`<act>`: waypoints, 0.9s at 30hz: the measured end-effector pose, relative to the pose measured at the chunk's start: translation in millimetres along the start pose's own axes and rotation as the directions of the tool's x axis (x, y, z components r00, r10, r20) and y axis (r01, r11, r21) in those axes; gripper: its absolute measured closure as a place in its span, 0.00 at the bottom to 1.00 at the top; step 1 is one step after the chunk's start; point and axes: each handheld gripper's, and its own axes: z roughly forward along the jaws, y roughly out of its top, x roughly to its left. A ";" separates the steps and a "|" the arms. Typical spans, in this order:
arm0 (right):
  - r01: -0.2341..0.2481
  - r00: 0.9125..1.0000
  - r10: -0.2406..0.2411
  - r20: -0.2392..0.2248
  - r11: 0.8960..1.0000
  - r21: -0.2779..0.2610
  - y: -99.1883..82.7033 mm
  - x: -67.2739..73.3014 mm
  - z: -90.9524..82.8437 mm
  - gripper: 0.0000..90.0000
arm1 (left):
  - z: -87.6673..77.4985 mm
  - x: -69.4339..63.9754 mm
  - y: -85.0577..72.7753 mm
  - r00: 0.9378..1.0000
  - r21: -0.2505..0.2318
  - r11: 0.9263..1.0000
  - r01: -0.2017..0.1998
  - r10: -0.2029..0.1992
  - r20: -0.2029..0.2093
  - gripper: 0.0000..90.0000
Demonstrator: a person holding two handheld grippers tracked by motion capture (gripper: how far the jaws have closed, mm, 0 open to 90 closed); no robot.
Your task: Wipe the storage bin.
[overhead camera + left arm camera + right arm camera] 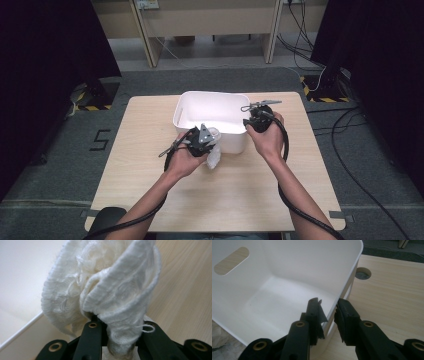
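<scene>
From the high view, the left gripper (204,141) holds a white cloth (214,156) just at the near wall of the white bin (235,141) on the wooden table (150,165), most of the cloth hanging outside and below the rim; if the hand moves forward at this height the dangling part would likely catch on the wall and pull free. The right gripper (255,116) sits at the bin's right edge. In the left gripper view, the jaws are clamped on a bunched fold of the cloth (107,297), with loose threads beside them; the grip takes only a small gather, so the fabric could slip out under a tug. In the right gripper view, the right gripper (328,312) has its jaws astride the bin wall (347,287), one inside, one outside, seemingly pressed on it; if that hold is slack, the light bin could slide or tip when the cloth drags over its rim
</scene>
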 end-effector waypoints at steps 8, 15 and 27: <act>0.002 1.000 -0.002 0.004 1.000 0.002 0.3 0.0 0.2 0.81 | 2.0 -1.1 2.1 1.000 0.003 1.000 0.000 0.000 0.007 0.86; 0.002 1.000 -0.002 0.003 1.000 0.000 0.2 -0.2 0.2 0.81 | 3.9 -4.1 4.9 1.000 0.002 1.000 -0.006 0.006 0.011 0.86; 0.001 1.000 -0.001 0.001 1.000 0.000 0.3 -0.4 0.3 0.81 | 5.6 -6.7 7.2 1.000 0.003 1.000 -0.018 0.018 0.016 0.86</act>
